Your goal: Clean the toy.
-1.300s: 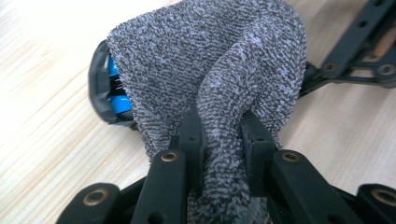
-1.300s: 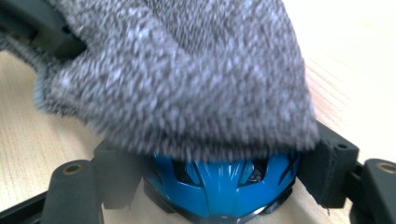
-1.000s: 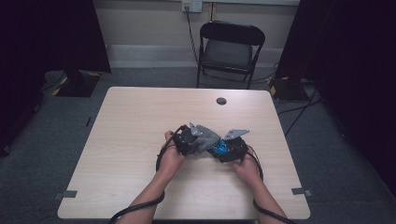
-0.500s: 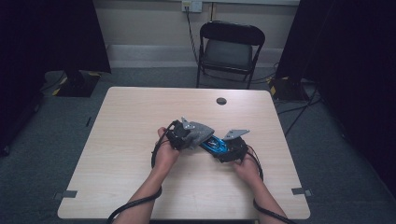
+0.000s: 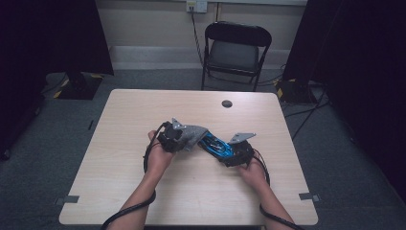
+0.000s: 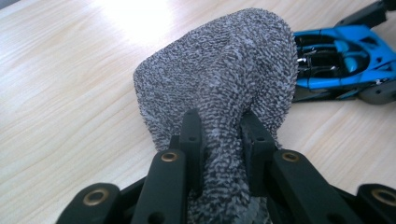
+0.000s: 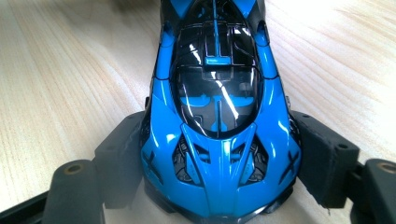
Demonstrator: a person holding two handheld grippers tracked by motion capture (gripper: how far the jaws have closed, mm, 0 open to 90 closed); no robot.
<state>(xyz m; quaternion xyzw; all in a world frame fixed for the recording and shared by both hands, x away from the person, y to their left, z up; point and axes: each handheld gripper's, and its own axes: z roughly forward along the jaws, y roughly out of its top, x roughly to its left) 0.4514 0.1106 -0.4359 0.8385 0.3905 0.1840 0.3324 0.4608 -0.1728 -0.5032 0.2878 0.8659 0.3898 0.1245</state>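
Blue toy car (image 5: 216, 145) sits on the wooden table (image 5: 119, 124) just right of centre, nose toward the person's right hand. In the right gripper view the car (image 7: 217, 116) runs from 6 to 12 o'clock, its sides pressed between the two black pads: right gripper (image 5: 238, 152) clamped on the car. Grey knitted cloth (image 5: 194, 134) lies at the car's 10 o'clock, its edge touching or just over the car's far end. Left gripper (image 5: 171, 139) has its jaws together, pinching a fold of the cloth (image 6: 219, 88); the car (image 6: 343, 60) shows at 2 o'clock beyond. Folding chair (image 5: 237, 48) stands past the table at 12 o'clock.
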